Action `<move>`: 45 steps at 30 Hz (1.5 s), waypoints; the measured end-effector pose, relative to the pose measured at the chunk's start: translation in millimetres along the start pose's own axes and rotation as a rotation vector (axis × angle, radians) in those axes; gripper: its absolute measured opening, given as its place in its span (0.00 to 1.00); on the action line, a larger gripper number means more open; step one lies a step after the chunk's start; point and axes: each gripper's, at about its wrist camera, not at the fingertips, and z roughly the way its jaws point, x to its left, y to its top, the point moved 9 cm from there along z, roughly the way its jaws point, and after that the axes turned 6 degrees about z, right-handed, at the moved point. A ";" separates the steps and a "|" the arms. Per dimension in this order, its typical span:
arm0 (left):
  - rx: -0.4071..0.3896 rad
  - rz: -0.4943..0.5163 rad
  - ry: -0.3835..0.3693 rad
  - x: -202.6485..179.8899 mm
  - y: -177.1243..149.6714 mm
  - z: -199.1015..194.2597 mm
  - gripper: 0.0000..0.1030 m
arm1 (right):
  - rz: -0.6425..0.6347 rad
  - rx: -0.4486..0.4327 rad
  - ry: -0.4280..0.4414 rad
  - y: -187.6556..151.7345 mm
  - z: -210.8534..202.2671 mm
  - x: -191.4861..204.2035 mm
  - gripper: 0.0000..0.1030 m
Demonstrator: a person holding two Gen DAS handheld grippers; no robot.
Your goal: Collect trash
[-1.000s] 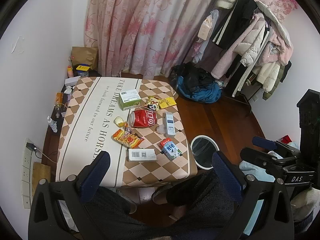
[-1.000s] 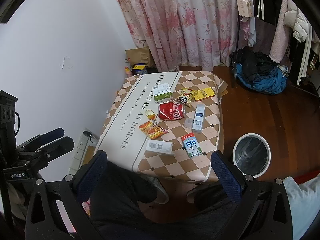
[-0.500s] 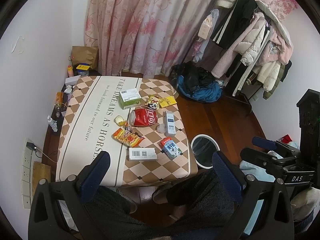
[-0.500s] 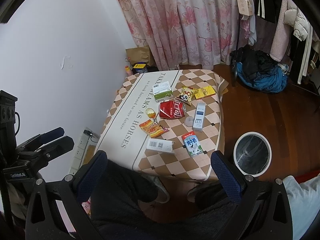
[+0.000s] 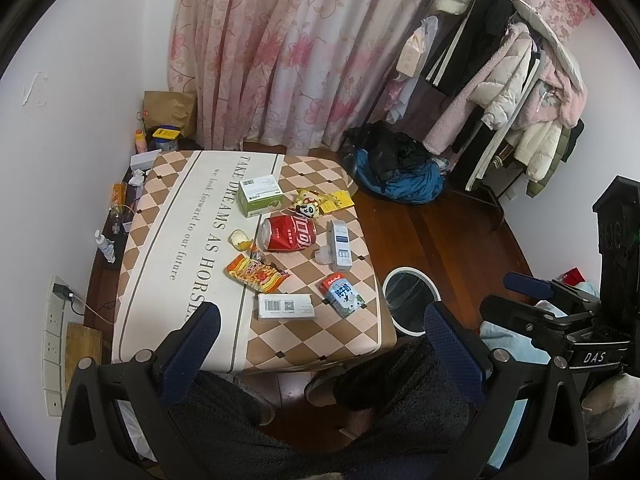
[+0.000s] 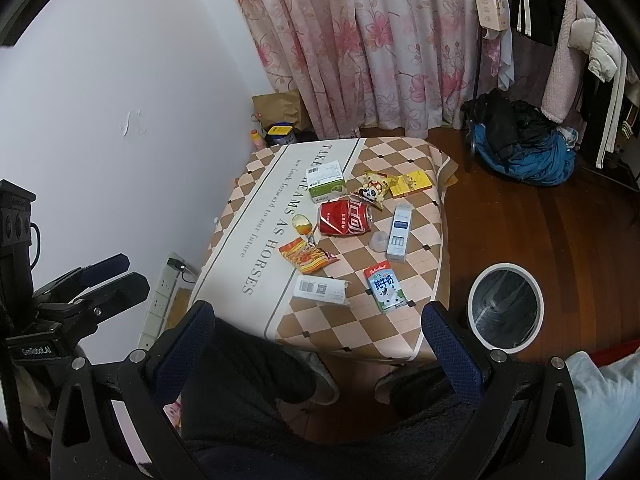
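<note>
Trash lies scattered on a low table (image 5: 168, 240) (image 6: 260, 208) with a checked cloth: a crushed red can (image 5: 289, 233) (image 6: 346, 218), an orange snack wrapper (image 5: 256, 278) (image 6: 308, 257), a milk carton (image 5: 342, 294) (image 6: 386, 286), a white barcode box (image 5: 285, 306) (image 6: 320, 290), a green box (image 5: 260, 195) and a blue-white box (image 5: 340, 244). A white-rimmed bin (image 5: 408, 294) (image 6: 505, 305) stands on the floor right of the table. My left gripper (image 5: 320, 336) and right gripper (image 6: 318, 336) hover high above the near table edge, both open and empty.
A person's legs in dark trousers (image 5: 360, 408) and slippers sit below the grippers. A clothes rack (image 5: 500, 80) and a pile of dark and blue clothes (image 5: 396, 172) are at the right, a pink curtain (image 5: 280, 60) behind, a power strip (image 5: 54, 332) on the left wall.
Both views have drifted slightly; the table sits a touch farther off in the frames. Nothing on the table has moved and both grippers stay open.
</note>
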 end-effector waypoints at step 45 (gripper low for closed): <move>0.483 -0.691 0.179 67.0 -102.5 276.9 0.99 | 0.303 0.382 -0.157 22.9 341.4 -214.3 0.41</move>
